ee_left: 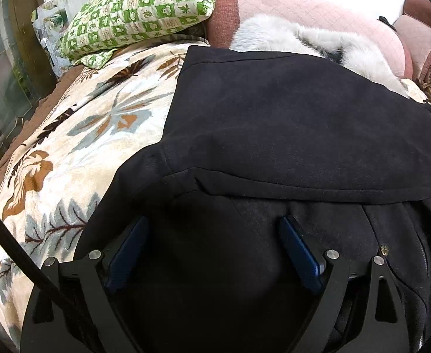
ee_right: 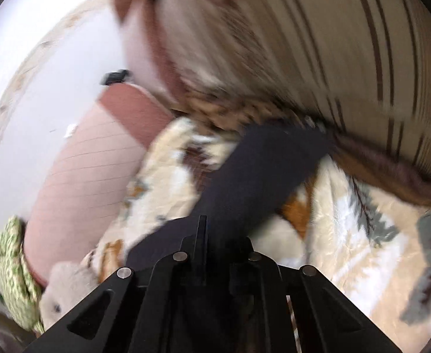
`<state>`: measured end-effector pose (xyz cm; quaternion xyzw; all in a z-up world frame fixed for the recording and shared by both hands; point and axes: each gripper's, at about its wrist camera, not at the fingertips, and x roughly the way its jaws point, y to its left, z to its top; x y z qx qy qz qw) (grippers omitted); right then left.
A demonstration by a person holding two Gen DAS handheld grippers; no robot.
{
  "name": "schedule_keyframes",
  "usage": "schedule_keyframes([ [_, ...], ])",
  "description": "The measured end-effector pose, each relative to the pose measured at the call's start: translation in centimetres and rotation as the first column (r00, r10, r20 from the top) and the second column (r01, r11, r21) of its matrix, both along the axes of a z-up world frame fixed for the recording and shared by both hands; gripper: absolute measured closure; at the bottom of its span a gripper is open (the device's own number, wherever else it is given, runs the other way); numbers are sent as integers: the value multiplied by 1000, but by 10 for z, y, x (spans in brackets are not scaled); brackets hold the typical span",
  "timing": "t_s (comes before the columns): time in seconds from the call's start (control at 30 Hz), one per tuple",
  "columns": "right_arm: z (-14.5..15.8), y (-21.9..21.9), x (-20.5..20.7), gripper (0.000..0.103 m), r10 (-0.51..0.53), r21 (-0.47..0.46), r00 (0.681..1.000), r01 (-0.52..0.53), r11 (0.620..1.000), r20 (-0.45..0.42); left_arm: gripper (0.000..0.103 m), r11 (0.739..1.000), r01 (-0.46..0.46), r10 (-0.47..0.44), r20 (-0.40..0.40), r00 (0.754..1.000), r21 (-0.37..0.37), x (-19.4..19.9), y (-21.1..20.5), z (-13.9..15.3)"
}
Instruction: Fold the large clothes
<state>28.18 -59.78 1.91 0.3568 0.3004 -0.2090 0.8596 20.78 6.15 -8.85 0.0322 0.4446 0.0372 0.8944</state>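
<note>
A large black coat (ee_left: 274,111) with a grey-white fur collar (ee_left: 289,35) lies on a floral blanket (ee_left: 77,135) over a sofa. One side is folded over the body. My left gripper (ee_left: 214,229) is open just above the coat's lower part, its blue pads (ee_left: 299,253) spread wide with nothing between them. In the blurred right wrist view, my right gripper (ee_right: 202,226) is shut on a black sleeve (ee_right: 262,164) of the coat, which stretches away over the blanket (ee_right: 362,235).
A green checked quilt (ee_left: 144,8) lies at the sofa's far left end. Pink cushions (ee_left: 318,8) line the backrest. A striped cushion (ee_right: 348,44) and a pink one (ee_right: 77,170) show in the right wrist view, with a glass door (ee_left: 3,82) at left.
</note>
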Motion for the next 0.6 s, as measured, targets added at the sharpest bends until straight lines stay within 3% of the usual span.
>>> schedule_keyframes([
  [0.17, 80, 83, -11, 94, 172, -162, 984, -162, 973, 50, 13, 993, 0, 1, 1, 1000, -115, -6, 13, 14],
  [0.23, 102, 129, -17, 94, 272, -211, 960, -254, 944, 61, 13, 981, -5, 8, 16, 1000, -194, -10, 22, 23],
  [0.33, 122, 209, -21, 94, 440, -263, 896, -411, 873, 60, 13, 956, -26, 43, 49, 998, -292, -16, 39, 36],
  [0.47, 101, 310, -19, 95, 627, -249, 779, -604, 757, 15, 13, 932, -75, 111, 83, 990, -355, -18, 63, 47],
  [0.57, 57, 387, -21, 94, 732, -226, 677, -728, 647, -84, 13, 906, -103, 150, 84, 985, -410, -16, 80, 50],
  [0.6, 37, 410, -22, 89, 755, -219, 642, -762, 609, -133, 13, 902, -118, 169, 88, 982, -415, -16, 85, 52],
])
